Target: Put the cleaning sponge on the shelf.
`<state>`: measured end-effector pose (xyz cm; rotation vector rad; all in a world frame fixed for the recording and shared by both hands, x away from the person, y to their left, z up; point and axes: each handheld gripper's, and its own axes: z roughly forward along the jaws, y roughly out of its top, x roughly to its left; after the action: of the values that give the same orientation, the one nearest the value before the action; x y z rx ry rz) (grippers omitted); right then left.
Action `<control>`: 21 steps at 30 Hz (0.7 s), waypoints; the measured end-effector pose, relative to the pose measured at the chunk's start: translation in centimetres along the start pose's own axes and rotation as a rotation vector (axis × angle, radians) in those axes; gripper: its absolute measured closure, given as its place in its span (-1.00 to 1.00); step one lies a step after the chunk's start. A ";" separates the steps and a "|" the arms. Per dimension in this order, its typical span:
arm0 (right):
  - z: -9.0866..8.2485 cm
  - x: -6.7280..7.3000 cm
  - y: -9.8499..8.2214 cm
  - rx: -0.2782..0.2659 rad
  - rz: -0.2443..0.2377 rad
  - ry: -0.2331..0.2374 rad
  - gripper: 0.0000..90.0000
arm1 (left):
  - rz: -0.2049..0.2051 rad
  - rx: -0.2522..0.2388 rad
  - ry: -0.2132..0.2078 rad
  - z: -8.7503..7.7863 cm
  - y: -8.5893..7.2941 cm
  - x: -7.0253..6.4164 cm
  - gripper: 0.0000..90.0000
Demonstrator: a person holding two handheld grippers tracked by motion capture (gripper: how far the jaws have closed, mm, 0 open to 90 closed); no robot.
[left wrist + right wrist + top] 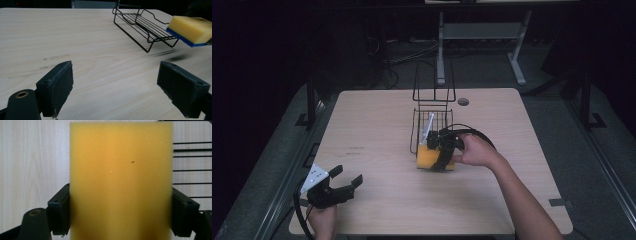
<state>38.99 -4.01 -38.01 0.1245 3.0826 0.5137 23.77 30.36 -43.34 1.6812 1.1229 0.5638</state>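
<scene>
1 sponge (121, 182) beside wire rack (432, 127).

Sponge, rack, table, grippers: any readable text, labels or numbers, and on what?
None readable.
Sponge: plain yellow face, one dark speck, no print.
Wire rack: bare wire, no tag.
Table: faint marks, too small and blurred to read.
Left gripper: dots on its grey plate, no letters.

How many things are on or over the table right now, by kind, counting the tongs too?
Sponge, yellow with a blue underside, clamped in the right tongs: 1
Black wire rack: 1
Tongs, the right ones plus the open left ones: 2
Total: 4
</scene>
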 end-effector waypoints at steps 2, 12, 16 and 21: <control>0.0 -0.2 0.0 0.003 0.005 0.000 -0.53 | 0.000 -0.001 0.002 0.0 0.0 0.0 -0.72; -0.2 -1.0 0.2 -0.002 0.012 0.008 -0.53 | 0.004 0.000 0.000 0.0 0.0 -0.1 -0.72; -0.2 -1.5 0.4 0.018 0.009 0.001 -0.53 | 0.003 -0.004 -0.007 0.0 0.0 -0.2 -0.72; -0.5 -2.2 0.8 -0.003 0.003 0.005 -0.53 | 0.005 -0.002 -0.010 0.1 0.1 -0.3 -0.72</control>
<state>41.23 -3.61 -37.26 0.1288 3.0868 0.5202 23.69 30.05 -43.27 1.6836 1.1113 0.5594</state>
